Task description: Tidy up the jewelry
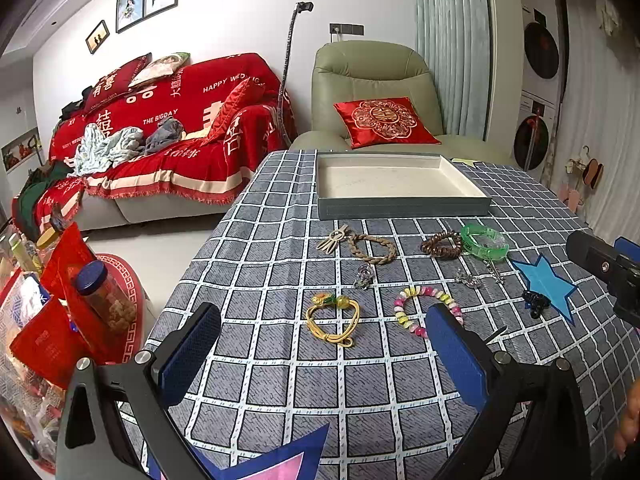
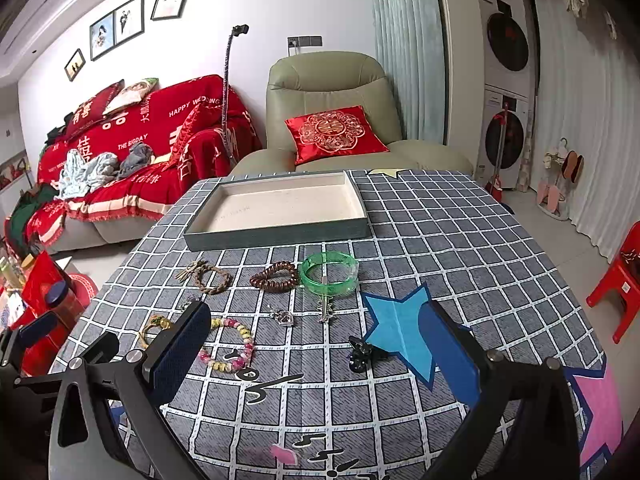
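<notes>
An empty grey tray (image 1: pixel 404 205) (image 2: pixel 280 234) with a cream lining sits at the table's far side. In front of it lie a braided rope bracelet (image 1: pixel 372 249) (image 2: pixel 213 280), a brown bead bracelet (image 1: pixel 441 245) (image 2: pixel 275 276), a green bangle (image 1: pixel 485 242) (image 2: pixel 329 273), a yellow cord bracelet (image 1: pixel 333 319), a pastel bead bracelet (image 1: pixel 428 312) (image 2: pixel 232 346), silver charms (image 2: pixel 285 316) and a black clip (image 1: pixel 535 303) (image 2: pixel 362 354). My left gripper (image 1: pixel 320 328) stands open just short of the yellow and pastel bracelets. My right gripper (image 2: pixel 316 332) stands open near the black clip. Neither holds anything.
The table wears a grey checked cloth (image 1: pixel 280 360) with blue star patches (image 2: pixel 400 330). Beyond it are a green armchair (image 1: pixel 372 80) and a red-covered sofa (image 1: pixel 180 120). A side table with a jar (image 1: pixel 104 296) and red packets is at the left; a red stool (image 2: pixel 618 280) stands right.
</notes>
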The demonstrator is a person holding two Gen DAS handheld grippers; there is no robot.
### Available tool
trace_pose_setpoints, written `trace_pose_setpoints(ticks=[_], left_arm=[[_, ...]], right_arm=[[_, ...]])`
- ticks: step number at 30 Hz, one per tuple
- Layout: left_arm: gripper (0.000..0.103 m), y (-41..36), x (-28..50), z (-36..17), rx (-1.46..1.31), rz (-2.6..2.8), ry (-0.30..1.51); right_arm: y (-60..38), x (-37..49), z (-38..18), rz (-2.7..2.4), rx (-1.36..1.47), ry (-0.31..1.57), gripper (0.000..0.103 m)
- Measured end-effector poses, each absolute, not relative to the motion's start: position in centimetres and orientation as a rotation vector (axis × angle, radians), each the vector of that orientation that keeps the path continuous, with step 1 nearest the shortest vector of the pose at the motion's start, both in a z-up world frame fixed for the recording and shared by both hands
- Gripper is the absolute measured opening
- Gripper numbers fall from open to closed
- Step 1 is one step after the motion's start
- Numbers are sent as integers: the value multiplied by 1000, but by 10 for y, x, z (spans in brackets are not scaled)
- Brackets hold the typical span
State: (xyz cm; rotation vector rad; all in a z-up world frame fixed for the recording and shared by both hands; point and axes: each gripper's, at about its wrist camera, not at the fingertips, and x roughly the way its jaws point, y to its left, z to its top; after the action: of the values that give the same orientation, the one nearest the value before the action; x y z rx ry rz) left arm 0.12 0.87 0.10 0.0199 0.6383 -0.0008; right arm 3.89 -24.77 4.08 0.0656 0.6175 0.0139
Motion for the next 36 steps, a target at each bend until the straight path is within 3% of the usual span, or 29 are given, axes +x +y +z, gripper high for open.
trace_pose_setpoints(ticks=[36], left_arm=[[103,9,2,-1,18,-2,640]], right_arm=[[-246,41,40,16,71,616,103]])
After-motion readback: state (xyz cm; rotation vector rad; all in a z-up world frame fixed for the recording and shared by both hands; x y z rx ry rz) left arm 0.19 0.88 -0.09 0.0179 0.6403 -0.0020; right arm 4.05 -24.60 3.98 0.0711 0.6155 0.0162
